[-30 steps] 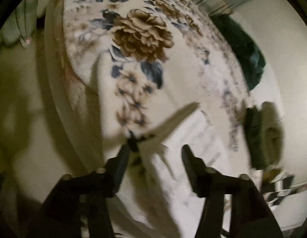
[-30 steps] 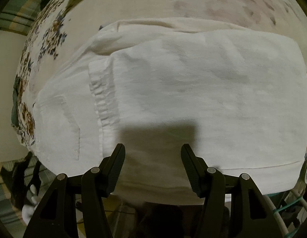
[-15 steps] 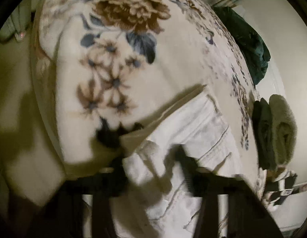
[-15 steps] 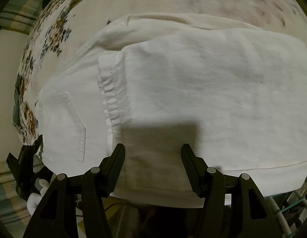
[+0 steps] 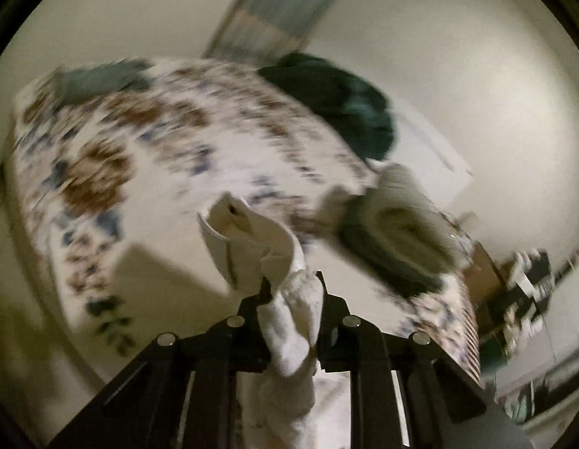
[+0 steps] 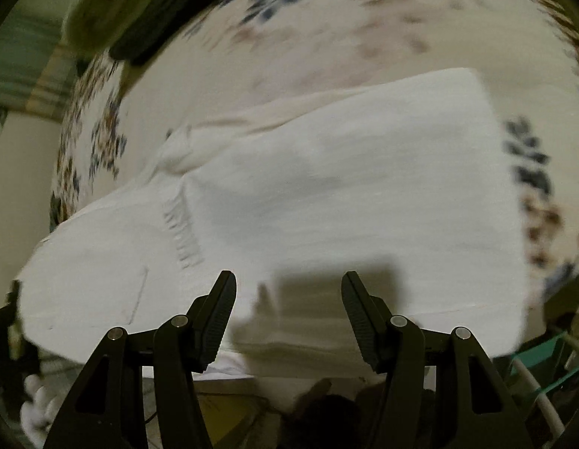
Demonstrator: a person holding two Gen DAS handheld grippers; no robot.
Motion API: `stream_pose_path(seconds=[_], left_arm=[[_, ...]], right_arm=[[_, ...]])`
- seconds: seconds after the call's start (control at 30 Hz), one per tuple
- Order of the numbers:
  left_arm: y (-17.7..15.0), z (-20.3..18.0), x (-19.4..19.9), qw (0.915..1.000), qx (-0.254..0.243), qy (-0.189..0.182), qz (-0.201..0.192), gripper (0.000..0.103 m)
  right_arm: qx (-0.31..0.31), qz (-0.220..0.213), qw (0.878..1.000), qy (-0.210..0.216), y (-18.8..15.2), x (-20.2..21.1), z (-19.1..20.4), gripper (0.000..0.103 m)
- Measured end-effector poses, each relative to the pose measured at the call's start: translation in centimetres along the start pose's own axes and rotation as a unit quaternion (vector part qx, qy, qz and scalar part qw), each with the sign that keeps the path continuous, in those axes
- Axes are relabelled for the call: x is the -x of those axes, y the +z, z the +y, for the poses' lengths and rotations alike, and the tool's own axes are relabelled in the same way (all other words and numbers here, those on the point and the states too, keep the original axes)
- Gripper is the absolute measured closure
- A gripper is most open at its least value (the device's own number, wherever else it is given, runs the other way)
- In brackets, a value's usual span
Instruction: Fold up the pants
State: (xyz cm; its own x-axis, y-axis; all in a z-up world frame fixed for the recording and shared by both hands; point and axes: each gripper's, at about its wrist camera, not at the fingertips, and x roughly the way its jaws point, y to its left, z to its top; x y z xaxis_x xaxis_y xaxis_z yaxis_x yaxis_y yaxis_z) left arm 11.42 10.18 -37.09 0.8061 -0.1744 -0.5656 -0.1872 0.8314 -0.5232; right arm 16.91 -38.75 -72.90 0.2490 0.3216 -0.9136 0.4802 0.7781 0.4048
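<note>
White cotton-like cloth is what we are handling: the pants (image 6: 326, 194) are lying partly folded on the floral bedspread (image 6: 364, 30), one layer doubled over another, with a back pocket and a gathered waistband showing toward the left of the right wrist view. Our left gripper (image 5: 291, 284) has just been closing, and its jaws are now pinching a bunched corner of the pants, which is standing up loose and crumpled beyond the tips. Our right gripper (image 6: 289, 292) is hovering over the near edge with its jaws apart and nothing between them.

We are judging the fabric as light, soft and limp: it is sagging from the pinch and will be dragging its lower layers along. Seams, the hem and the waistband are the thicker places, so we are favouring those for a firm hold. The left view is blurred, so which corner we are holding is probably the waistband end, though we cannot be sure.
</note>
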Motion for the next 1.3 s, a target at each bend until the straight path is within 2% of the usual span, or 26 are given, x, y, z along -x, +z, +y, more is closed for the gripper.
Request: stream_pose_path(seconds=[0.1,0.2,0.33,0.4,0.53,0.6,0.67,0.73,0.77,0.8,0.83,0.87,0.9,1.0,1.07,1.1,1.17,1.23,1.3], left_arm=[[-1.5,-5.7,1.0,0.9981,-0.048,-0.038,0.011,0.089],[-4.9,-12.0,0.9,0.991,-0.096,-0.083,0.042,0.089],[-11.5,-19.1,-1.2,0.9737,-0.144,-0.14,0.108,0.089],[-15.3,-21.5,-2.9,0.9634,-0.167,-0.153,0.144,0.089],[-22.8,-24.6,-6.5,0.94,-0.228,-0.149,0.205,0.089],[-26.2,-25.4,-8.3,0.9234,-0.262,-0.138,0.244,0.088],[-28.3,-25.8,-9.4,0.9096,-0.287,-0.116,0.277,0.087],[-29.3,-25.9,-9.9,0.8999,-0.298,-0.099,0.303,0.084],[-29.2,-25.8,-9.9,0.8975,-0.294,-0.096,0.314,0.079],[-29.0,-26.0,-9.7,0.8954,-0.287,-0.101,0.325,0.074],[-29.0,-26.3,-9.1,0.8937,-0.283,-0.108,0.331,0.053],[-28.6,-26.4,-8.6,0.8933,-0.279,-0.113,0.334,0.025],[-27.5,-26.5,-7.9,0.8954,-0.27,-0.12,0.333,0.009],[-25.3,-26.1,-6.7,0.8998,-0.246,-0.134,0.334,0.009],[-22.3,-25.1,-6.4,0.9089,-0.237,-0.124,0.32,0.009],[-20.4,-24.0,-6.4,0.9158,-0.237,-0.105,0.306,0.009],[-17.4,-21.7,-7.3,0.9261,-0.237,-0.065,0.286,0.009],[-15.0,-19.0,-9.0,0.9316,-0.236,-0.017,0.276,0.009],[-13.3,-16.3,-11.0,0.9335,-0.227,0.02,0.277,0.009]], right_arm=[[-0.03,-0.019,0.999,0.0,0.4,3.0,-4.4,0.042],[-0.063,-0.04,0.997,-0.011,0.6,6.1,-9.8,0.042],[-0.109,-0.061,0.992,-0.026,0.2,9.4,-16.6,0.042],[-0.129,-0.072,0.988,-0.038,-0.1,10.7,-20.0,0.042],[-0.158,-0.082,0.982,-0.058,-0.7,12.1,-24.7,0.042],[-0.167,-0.083,0.98,-0.067,-0.9,12.6,-26.6,0.042],[-0.175,-0.079,0.979,-0.07,-1.1,12.8,-28.0,0.042],[-0.176,-0.072,0.979,-0.072,-1.0,12.6,-28.5,0.042],[-0.175,-0.068,0.98,-0.068,-0.9,12.6,-28.8,0.042],[-0.173,-0.067,0.981,-0.064,-0.9,12.6,-29.1,0.037],[-0.173,-0.067,0.981,-0.059,-0.7,12.7,-29.1,0.031],[-0.171,-0.069,0.981,-0.053,-0.6,12.7,-28.8,0.03],[-0.168,-0.073,0.982,-0.037,-0.1,12.8,-28.6,0.029],[-0.155,-0.08,0.985,-0.007,1.4,12.7,-26.8,0.021],[-0.14,-0.082,0.987,0.021,2.9,12.2,-25.3,0.017],[-0.13,-0.081,0.988,0.035,3.7,11.7,-24.4,0.013],[-0.112,-0.068,0.989,0.068,5.7,10.1,-22.5,0.012],[-0.102,-0.047,0.989,0.093,7.2,7.9,-20.9,0.012],[-0.093,-0.023,0.99,0.101,8.4,5.4,-19.6,0.012]])
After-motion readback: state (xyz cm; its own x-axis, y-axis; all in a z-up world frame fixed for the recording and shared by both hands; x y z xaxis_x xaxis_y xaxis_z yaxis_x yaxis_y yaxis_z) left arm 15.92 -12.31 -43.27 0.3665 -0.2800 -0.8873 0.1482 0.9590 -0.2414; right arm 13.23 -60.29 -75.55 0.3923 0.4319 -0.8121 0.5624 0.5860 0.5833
